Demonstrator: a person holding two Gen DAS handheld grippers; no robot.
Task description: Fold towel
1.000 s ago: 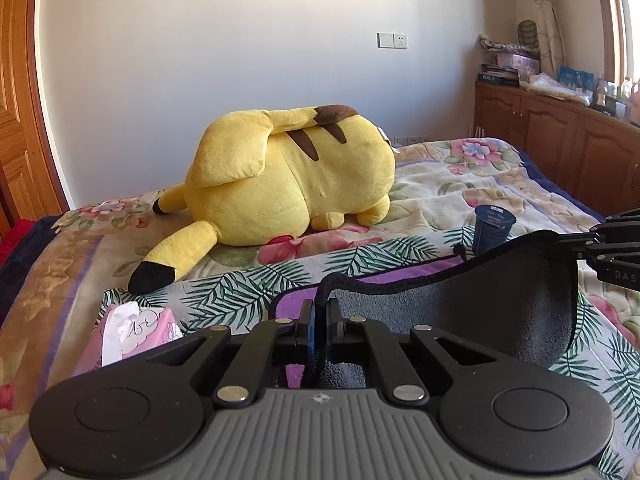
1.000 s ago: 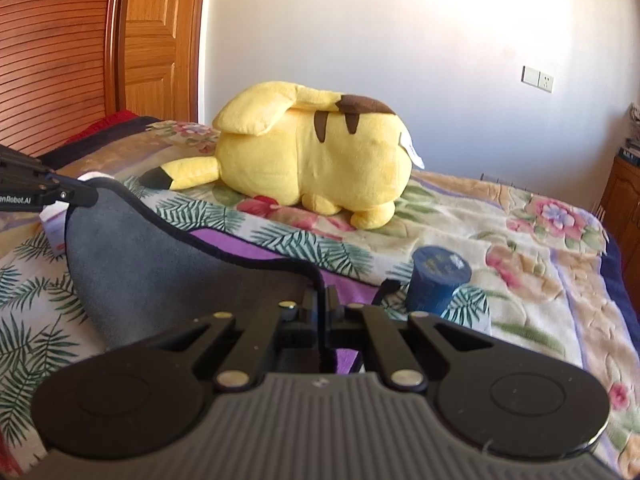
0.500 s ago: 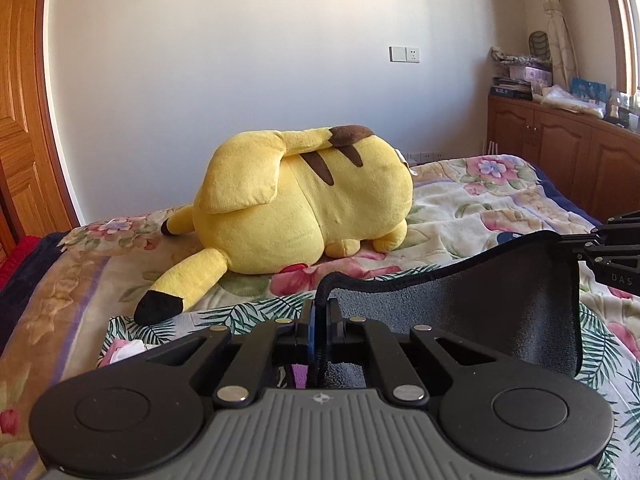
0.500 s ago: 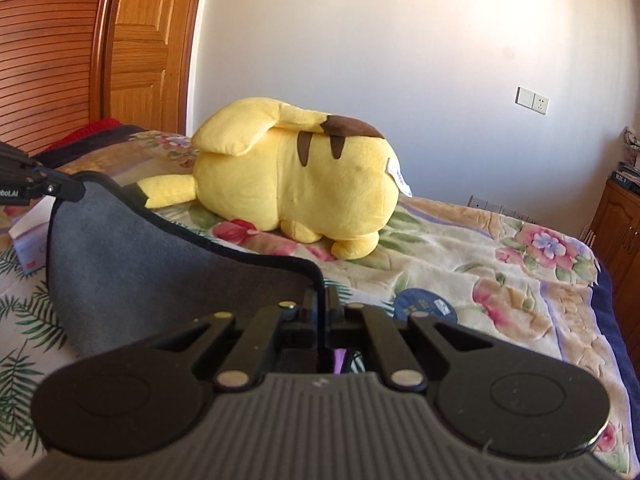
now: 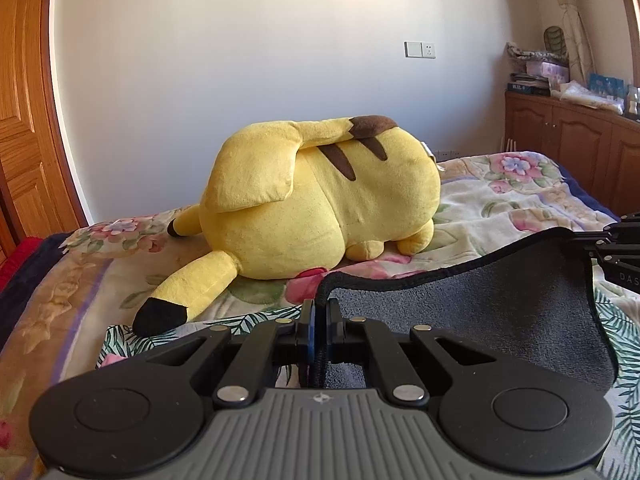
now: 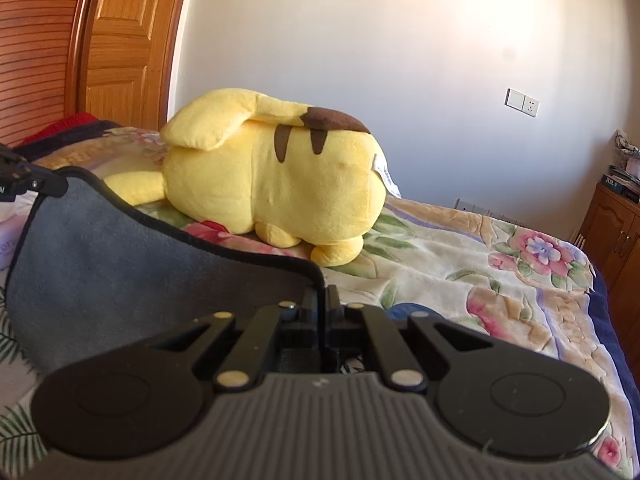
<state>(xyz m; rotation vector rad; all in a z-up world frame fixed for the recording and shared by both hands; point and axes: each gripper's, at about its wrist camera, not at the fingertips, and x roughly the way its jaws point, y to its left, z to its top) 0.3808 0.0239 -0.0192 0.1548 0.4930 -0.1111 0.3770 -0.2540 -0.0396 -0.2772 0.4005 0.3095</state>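
Note:
A dark grey towel [image 5: 500, 316] with a black hem hangs stretched between my two grippers above the bed. My left gripper [image 5: 318, 308] is shut on one top corner of the towel. My right gripper [image 6: 322, 296] is shut on the other top corner, and the towel [image 6: 120, 280] spreads away to its left. The right gripper shows at the right edge of the left wrist view [image 5: 616, 248]. The left gripper shows at the left edge of the right wrist view [image 6: 24, 178]. The towel's lower part is hidden behind the gripper bodies.
A large yellow plush toy [image 5: 320, 208] lies on the floral bedspread [image 5: 500, 200] beyond the towel. A blue cup [image 6: 404, 312] peeks behind the right gripper. A wooden cabinet [image 5: 572, 148] stands at the right, a wooden door [image 6: 128, 40] at the left.
Both grippers have risen with the towel and tilted up. The purple cloth and pink packet beneath have dropped out of view, and the blue cup is nearly hidden.

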